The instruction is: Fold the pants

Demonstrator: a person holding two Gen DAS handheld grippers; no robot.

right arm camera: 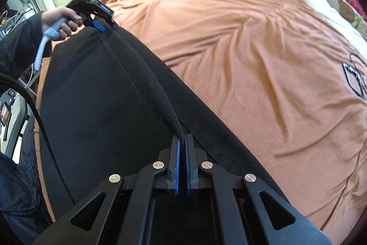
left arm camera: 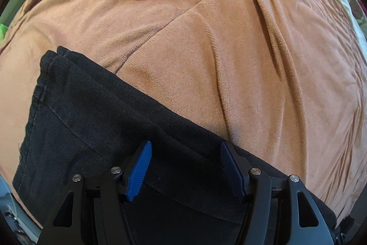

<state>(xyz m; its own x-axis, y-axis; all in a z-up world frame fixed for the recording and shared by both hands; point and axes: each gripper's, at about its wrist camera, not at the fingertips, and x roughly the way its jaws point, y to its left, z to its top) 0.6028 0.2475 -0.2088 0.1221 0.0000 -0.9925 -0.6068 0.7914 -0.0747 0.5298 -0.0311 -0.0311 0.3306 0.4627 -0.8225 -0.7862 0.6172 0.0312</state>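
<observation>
The black pants lie flat on the orange blanket, along its near edge, their long axis running from one gripper to the other. At the far end, by the hem, the left gripper points straight down over the cloth with its blue pads spread apart; the fabric lies under and between them, not yet pinched. In the right wrist view a hand holds that gripper at the pants' far corner. At the near end the right gripper has its jaws pressed together on a raised ridge of the pants' edge (the fold line, it seems). The next move likely turns on the left jaws closing, so both ends can lift together.
</observation>
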